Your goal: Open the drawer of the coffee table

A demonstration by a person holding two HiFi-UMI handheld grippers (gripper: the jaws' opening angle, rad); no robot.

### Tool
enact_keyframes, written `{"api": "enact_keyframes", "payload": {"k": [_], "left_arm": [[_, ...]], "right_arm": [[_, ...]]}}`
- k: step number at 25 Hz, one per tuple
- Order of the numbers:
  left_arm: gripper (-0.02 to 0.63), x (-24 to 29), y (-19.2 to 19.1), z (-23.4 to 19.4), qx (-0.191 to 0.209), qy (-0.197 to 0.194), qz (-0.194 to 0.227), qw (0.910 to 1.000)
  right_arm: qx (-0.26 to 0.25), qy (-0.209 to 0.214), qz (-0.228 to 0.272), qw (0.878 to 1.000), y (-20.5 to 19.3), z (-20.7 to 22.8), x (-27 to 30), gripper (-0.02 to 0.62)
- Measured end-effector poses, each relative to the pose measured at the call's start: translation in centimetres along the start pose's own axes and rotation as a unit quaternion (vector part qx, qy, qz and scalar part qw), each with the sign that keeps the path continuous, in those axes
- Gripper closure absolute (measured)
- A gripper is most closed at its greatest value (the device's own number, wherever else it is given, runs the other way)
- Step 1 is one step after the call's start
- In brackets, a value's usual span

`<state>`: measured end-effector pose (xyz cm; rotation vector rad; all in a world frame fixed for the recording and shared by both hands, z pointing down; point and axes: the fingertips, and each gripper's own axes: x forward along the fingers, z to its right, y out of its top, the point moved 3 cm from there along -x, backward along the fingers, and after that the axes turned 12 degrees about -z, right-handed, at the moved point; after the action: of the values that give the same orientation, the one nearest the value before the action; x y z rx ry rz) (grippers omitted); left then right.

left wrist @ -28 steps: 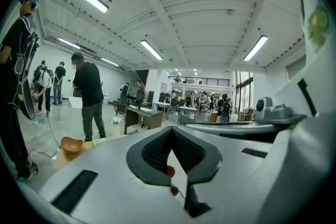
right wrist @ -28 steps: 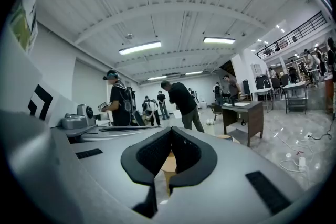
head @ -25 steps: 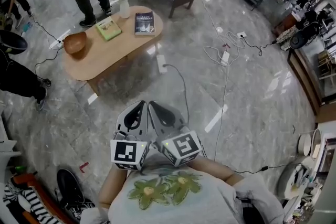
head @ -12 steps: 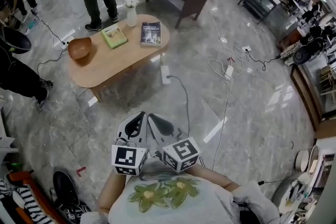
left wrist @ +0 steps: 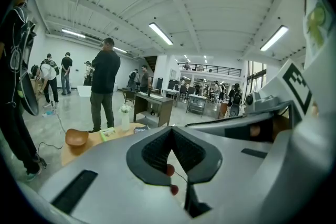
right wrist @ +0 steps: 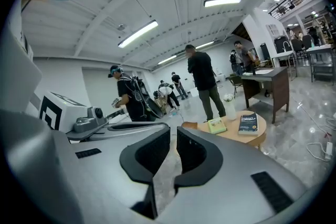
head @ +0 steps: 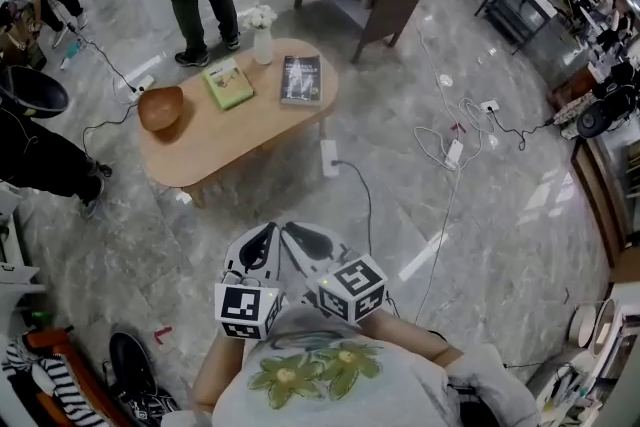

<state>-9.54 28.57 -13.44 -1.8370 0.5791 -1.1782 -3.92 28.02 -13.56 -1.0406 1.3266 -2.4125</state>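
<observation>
Both tools sit side by side close to the person's chest. The left tool (head: 268,231) has its jaws closed together with nothing between them. The right tool (head: 293,231) has its jaws closed to a thin slit and is empty. The oval wooden surface (head: 230,130) stands ahead on the marble floor, well apart from both. On it are a wooden bowl (head: 160,107), green book (head: 229,83), dark book (head: 301,79) and flower vase (head: 262,35). The drawer cannot be made out in any view.

Print on the dark book (head: 301,79) is too small to read
</observation>
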Motion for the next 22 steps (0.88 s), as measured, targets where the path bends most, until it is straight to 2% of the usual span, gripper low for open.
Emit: {"api": "enact_keyframes", "payload": {"k": [11,13,16,22], "left_arm": [[0.598,9.4,1.6,0.0,-0.004,-0.004,-0.047,0.9989],[0.598,11.1,1.9,0.1,-0.01,0.001,-0.053,0.9985],[0.598,13.3,2.2,0.2,-0.014,0.013,-0.06,0.998],[0.598,16.0,2.8,-0.2,-0.021,0.04,-0.065,0.9968]], "right_arm": [[0.025,0.016,-0.028,0.999,2.0,9.2,1.3,0.568],[0.027,0.019,-0.036,0.999,2.1,11.1,1.3,0.563],[0.03,0.027,-0.052,0.998,2.0,13.7,1.4,0.52],[0.042,0.032,-0.059,0.997,2.4,18.2,2.5,0.518]]}}
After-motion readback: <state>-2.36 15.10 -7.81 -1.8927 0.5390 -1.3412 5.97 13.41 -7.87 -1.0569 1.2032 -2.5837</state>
